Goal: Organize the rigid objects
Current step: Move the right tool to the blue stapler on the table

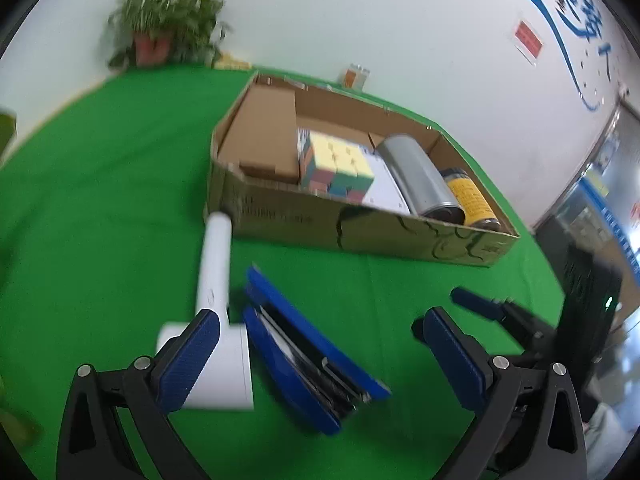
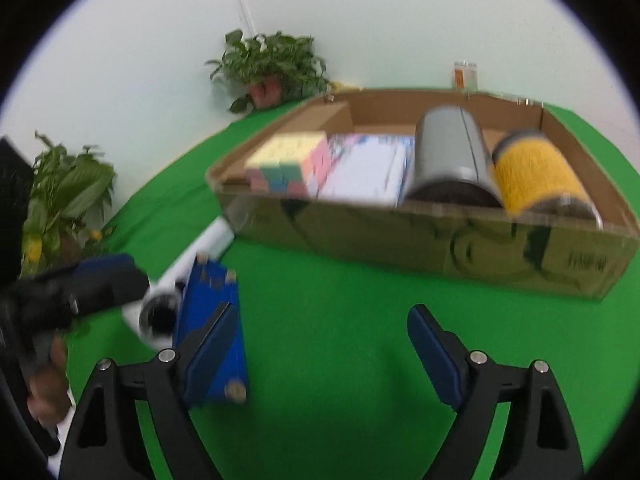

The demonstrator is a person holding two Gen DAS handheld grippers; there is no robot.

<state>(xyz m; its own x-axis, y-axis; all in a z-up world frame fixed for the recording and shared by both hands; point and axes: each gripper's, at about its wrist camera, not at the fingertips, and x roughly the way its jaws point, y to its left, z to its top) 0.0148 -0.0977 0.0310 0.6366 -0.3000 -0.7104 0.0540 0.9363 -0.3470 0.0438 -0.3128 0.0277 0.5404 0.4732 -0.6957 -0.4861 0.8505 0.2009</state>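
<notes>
A blue folding tool set (image 1: 304,320) lies on the green cloth between the fingers of my left gripper (image 1: 320,344), which is open and not touching it. A white T-shaped device (image 1: 216,264) lies just left of it, partly behind my left finger. My right gripper (image 2: 324,344) is open with bare cloth between its fingers; the blue tool set (image 2: 208,292) sits at its left finger. The cardboard box (image 2: 400,244) beyond holds a colour cube (image 2: 288,160), a white booklet (image 2: 368,168), a grey can (image 2: 452,148) and a yellow can (image 2: 532,172).
Potted plants (image 2: 272,64) (image 2: 68,188) stand at the cloth's far and left edges, and a small jar (image 2: 466,74) stands by the wall behind the box. A hand (image 2: 48,380) holds the left gripper (image 2: 104,276) at the left. Green cloth (image 2: 340,280) lies bare before the box.
</notes>
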